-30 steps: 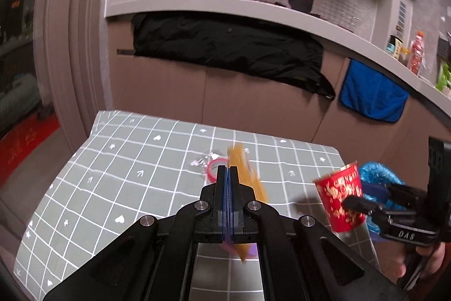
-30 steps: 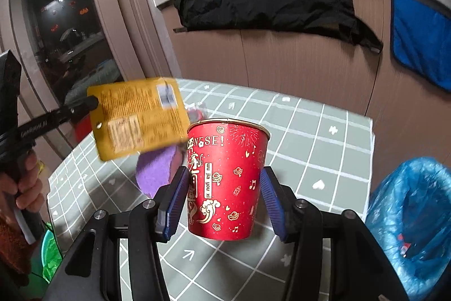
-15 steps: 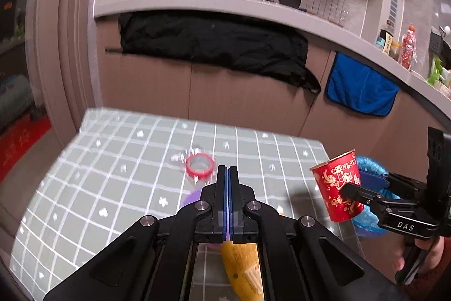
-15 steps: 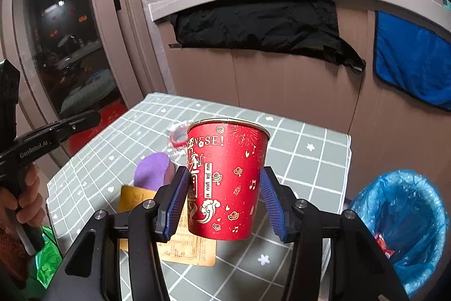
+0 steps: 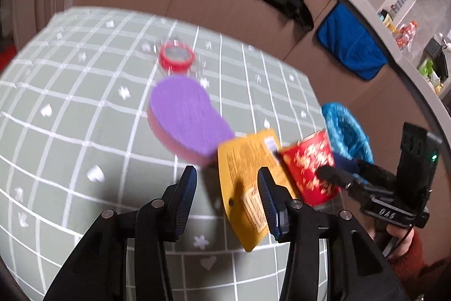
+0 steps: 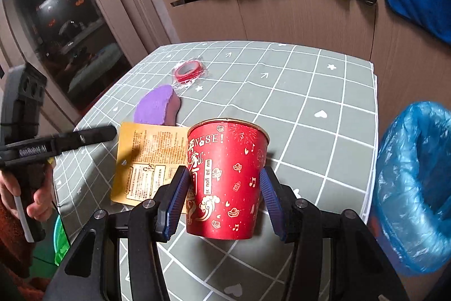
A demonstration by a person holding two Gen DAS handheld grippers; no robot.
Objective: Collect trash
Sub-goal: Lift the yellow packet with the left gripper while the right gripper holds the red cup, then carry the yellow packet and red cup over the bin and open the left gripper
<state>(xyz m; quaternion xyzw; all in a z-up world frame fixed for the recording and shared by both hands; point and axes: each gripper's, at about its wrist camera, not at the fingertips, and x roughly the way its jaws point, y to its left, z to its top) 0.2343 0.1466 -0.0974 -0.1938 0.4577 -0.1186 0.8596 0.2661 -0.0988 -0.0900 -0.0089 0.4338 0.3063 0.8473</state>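
Over the checked desk (image 6: pixel 324 92), I carry a red paper cup toward the blue-lined bin while the other hand-held gripper lets go of a yellow packet.

My right hand-held gripper (image 6: pixel 222 199) has its pads pressed on both sides of the red cup (image 6: pixel 225 179), upright, low over the desk and just beside the bin (image 6: pixel 417 182). The jaws of my left hand-held gripper (image 5: pixel 227 198) are opening; the yellow packet (image 5: pixel 248 188) lies flat on the desk under them, not pinched. To do this well, I think I should keep the cup level, bring it over the bin mouth, and only then open. On the cup I read "NESE!"; the left tool shows "GenRobot.AI"; the packet's small print is too fine to read.
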